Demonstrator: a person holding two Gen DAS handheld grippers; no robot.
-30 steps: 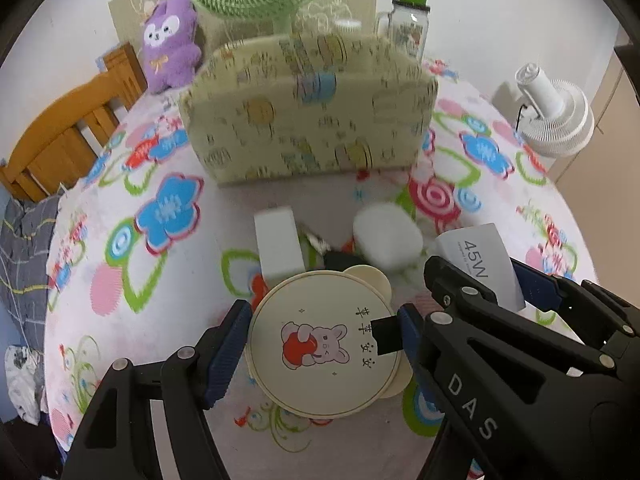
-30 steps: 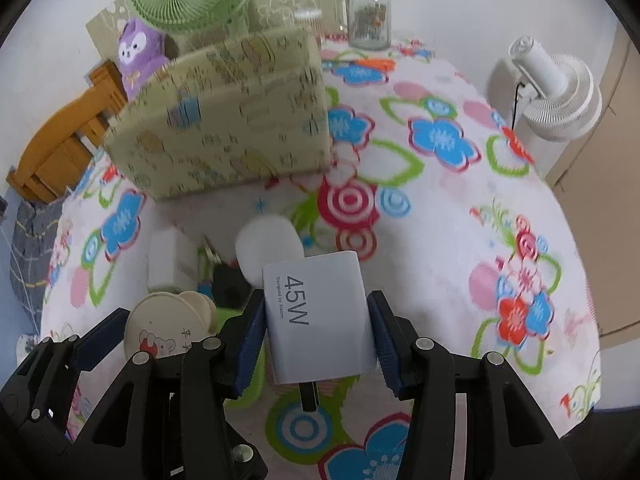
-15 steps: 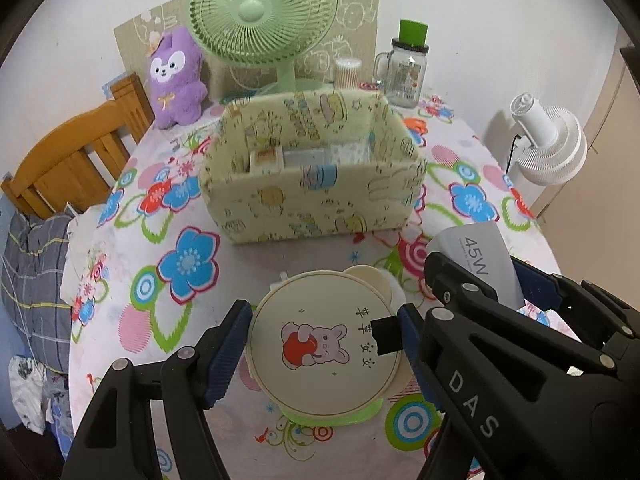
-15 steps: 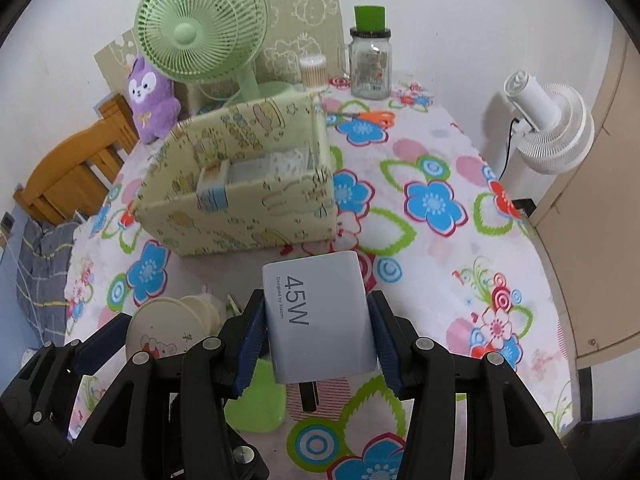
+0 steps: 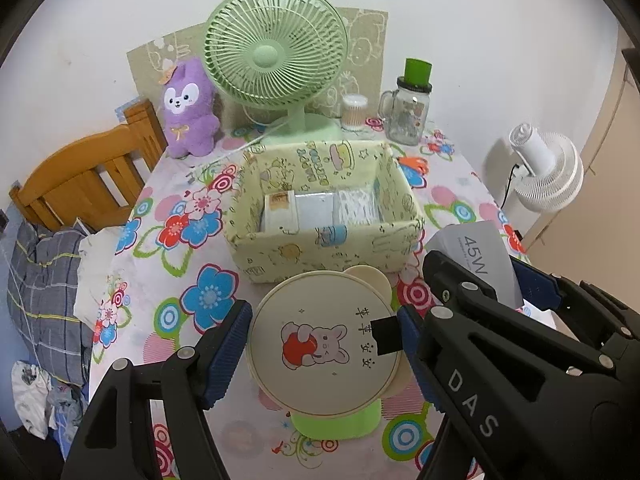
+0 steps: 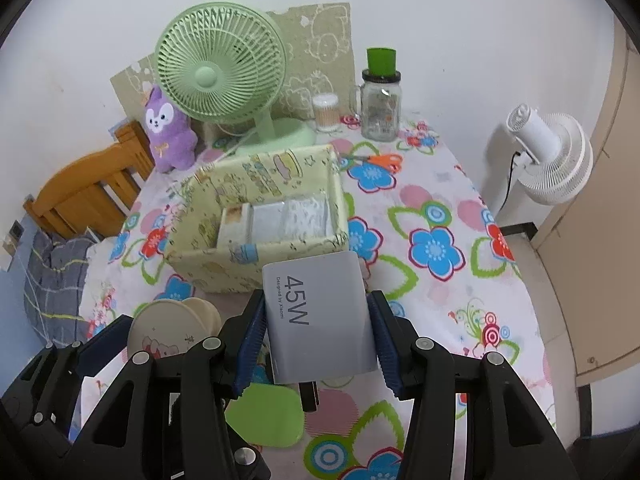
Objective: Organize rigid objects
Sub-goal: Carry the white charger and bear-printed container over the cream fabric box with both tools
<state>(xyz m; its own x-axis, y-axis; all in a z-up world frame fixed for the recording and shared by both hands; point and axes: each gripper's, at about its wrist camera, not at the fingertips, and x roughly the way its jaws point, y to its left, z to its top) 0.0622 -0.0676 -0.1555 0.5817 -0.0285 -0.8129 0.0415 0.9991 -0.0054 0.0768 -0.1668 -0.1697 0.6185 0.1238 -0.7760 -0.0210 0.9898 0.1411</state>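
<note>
My left gripper [image 5: 322,340] is shut on a round cream mirror [image 5: 324,344] with a cartoon bear print and holds it above the table, in front of the yellow fabric storage box [image 5: 332,256]. My right gripper [image 6: 318,336] is shut on a grey 45W charger [image 6: 318,320], also held high near the box [image 6: 224,264]. The box holds flat white items [image 5: 316,210]. The charger also shows in the left wrist view [image 5: 480,256], and the mirror in the right wrist view [image 6: 168,332].
A green desk fan [image 5: 276,48], a purple plush [image 5: 190,108], a glass jar with green lid [image 5: 410,116] and a cotton-swab pot [image 5: 354,112] stand behind the box. Orange scissors [image 6: 376,160] lie right of it. A wooden chair [image 5: 80,176] is left, a white fan [image 5: 548,168] right.
Both grippers have risen and pulled back with their objects. The box now looks smaller and its inside is visible. The white items left on the table have dropped out of view.
</note>
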